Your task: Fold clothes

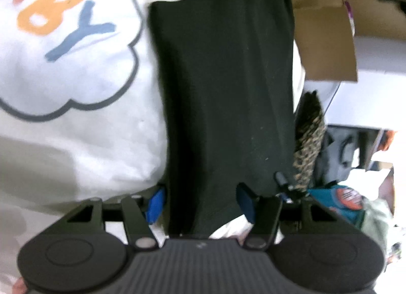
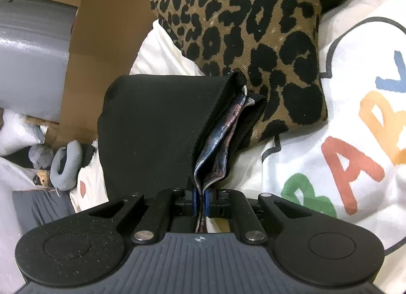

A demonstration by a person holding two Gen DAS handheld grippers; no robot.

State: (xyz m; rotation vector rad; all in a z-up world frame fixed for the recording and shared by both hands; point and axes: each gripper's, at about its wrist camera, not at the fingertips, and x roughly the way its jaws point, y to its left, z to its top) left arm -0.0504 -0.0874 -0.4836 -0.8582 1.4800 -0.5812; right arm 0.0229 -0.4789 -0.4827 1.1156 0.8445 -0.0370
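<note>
My right tongs (image 2: 200, 199) pinch black cloth's (image 2: 149, 126) edge; left tongs (image 1: 200, 204) gape wide, cloth (image 1: 223, 86) btwn pads, unpressed, on printed sheet (image 1: 76, 116).

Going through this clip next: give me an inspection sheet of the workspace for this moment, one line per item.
Surface: white printed sheet with coloured letters inside a cloud outline, rumpled.
Job's things: black garment stretched long across the sheet; in the right wrist view its folded end shows a patterned lining.
Clutter: leopard-print pillow lying just behind the garment.
Grippers: left gripper open, pads either side of the black cloth, not pressing it; right gripper shut on the garment's edge.
Cables: nothing seen.
Surroundings: cardboard box beside the bed, grey plush toy and loose clothes lower down.
</note>
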